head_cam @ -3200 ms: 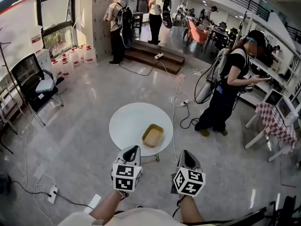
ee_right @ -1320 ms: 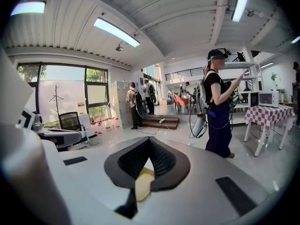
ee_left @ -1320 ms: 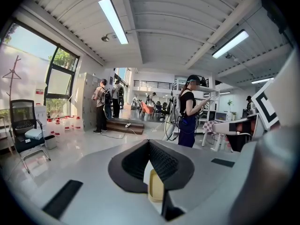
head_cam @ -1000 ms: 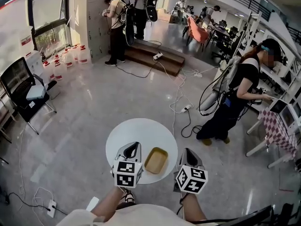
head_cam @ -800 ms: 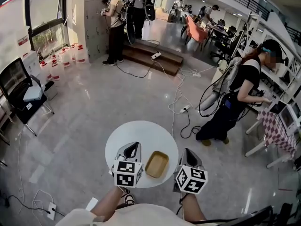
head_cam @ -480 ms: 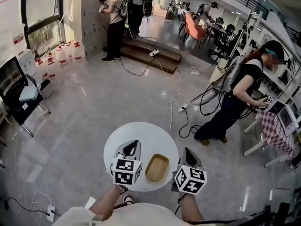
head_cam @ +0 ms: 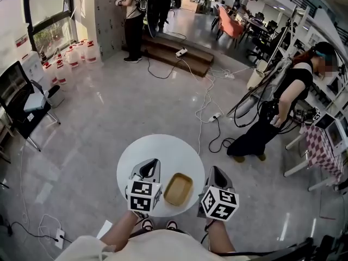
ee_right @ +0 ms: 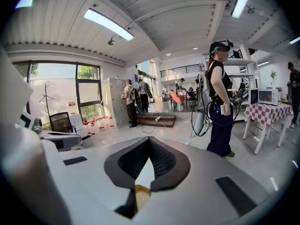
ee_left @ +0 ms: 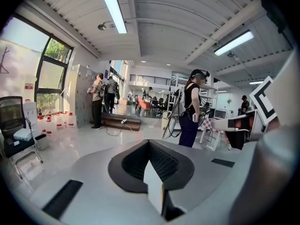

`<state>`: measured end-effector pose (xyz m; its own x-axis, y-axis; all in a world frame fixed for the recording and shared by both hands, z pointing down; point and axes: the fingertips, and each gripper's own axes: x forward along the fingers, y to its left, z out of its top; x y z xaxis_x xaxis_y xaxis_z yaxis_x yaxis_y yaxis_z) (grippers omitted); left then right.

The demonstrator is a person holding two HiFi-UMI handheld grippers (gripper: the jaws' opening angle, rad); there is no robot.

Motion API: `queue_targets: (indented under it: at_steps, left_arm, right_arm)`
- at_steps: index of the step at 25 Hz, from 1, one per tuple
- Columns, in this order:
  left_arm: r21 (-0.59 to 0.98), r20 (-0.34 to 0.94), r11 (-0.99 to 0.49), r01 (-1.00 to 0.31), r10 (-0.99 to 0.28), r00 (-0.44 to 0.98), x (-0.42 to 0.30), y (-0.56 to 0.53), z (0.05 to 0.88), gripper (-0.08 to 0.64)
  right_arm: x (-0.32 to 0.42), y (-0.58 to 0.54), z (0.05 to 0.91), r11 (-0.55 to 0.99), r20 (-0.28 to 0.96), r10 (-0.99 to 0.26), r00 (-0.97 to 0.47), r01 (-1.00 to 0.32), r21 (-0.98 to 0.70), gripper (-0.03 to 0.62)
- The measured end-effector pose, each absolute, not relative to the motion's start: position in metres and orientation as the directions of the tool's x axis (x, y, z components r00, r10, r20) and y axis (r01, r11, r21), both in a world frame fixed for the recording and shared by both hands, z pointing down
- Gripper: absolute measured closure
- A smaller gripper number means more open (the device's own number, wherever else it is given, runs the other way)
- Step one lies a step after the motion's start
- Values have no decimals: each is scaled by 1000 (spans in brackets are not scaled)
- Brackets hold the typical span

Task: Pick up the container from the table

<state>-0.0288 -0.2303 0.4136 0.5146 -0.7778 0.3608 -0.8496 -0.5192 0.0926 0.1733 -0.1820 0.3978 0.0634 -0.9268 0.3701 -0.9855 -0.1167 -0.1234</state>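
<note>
- Now your left gripper (head_cam: 151, 166) and right gripper (head_cam: 216, 173), both clenched and empty, flank the container (head_cam: 178, 189) on the table (head_cam: 160, 148).
- Its long axis runs near-to-far, leaning right.

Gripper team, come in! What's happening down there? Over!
Left gripper and right gripper both shut, empty. Container untouched on the table, between them. Nothing blocking it.

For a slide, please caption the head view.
Left tongs and right tongs, both shut, flank a tan container on a round white table.
</note>
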Motion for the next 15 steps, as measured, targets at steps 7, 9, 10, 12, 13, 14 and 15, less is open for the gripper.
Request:
queue_targets:
  at_steps: [7,9,10,12,13,14,15]
  left_arm:
    - [72,341,-503,-861,-799,495,-17,-230,407,546]
    - [77,341,-497,-864,-801,491,-15,-229,409,545]
    - [81,341,-497,-864,-801,493,-15,-228,409,545]
    - [83,346,-500,-862,-797,495,-13,-228,410,545]
    - [84,350,-501,-861,-794,496,-12,-227,410,546]
    - [86,354,-502,-860,-792,498,-11,-226,411,546]
    - [89,355,-504,-859,-790,500,-11,-225,411,546]
  right_arm:
    - [181,-189,397,-75,359,-933,24,-989,-128,568]
    - [182,-187,398,-67,358,-934,17,-990,-127,568]
    - [182,-187,397,-65,356,-934,17,-990,-123,568]
    - [185,-186,397,-69,360,-933,21,-990,-120,568]
    - [186,-185,398,-74,366,-930,23,-990,-124,568]
    - [187,-184,399,-78,371,-928,25,-989,-128,568]
    - [187,-183,399,-81,375,-927,27,-988,-131,568]
